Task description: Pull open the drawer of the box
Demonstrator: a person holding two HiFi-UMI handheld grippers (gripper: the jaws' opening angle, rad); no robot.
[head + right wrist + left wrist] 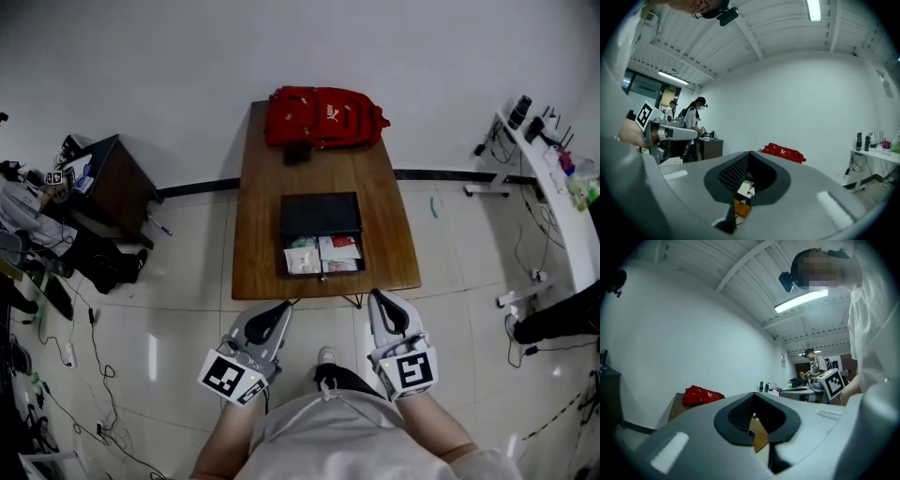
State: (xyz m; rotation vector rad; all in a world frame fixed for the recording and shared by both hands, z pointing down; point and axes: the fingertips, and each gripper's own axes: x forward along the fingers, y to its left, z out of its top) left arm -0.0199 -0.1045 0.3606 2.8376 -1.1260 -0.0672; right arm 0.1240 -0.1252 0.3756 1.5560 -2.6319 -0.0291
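Observation:
A black box (320, 214) sits on the wooden table (262, 187). Its drawer (323, 255) stands pulled out toward me, with white and red packets inside. Both grippers hang off the table's near edge, close to my body. My left gripper (278, 307) is shut and holds nothing; in the left gripper view its jaws (754, 394) meet in front of the table. My right gripper (382, 298) is shut and empty too; through the gap below its tips (750, 153) I see the drawer's contents (745, 188).
A red backpack (323, 116) lies at the table's far end. A dark cabinet (108, 178) stands at the left and a white desk (553, 187) with bottles at the right. Cables trail over the tiled floor. Other people stand in the room.

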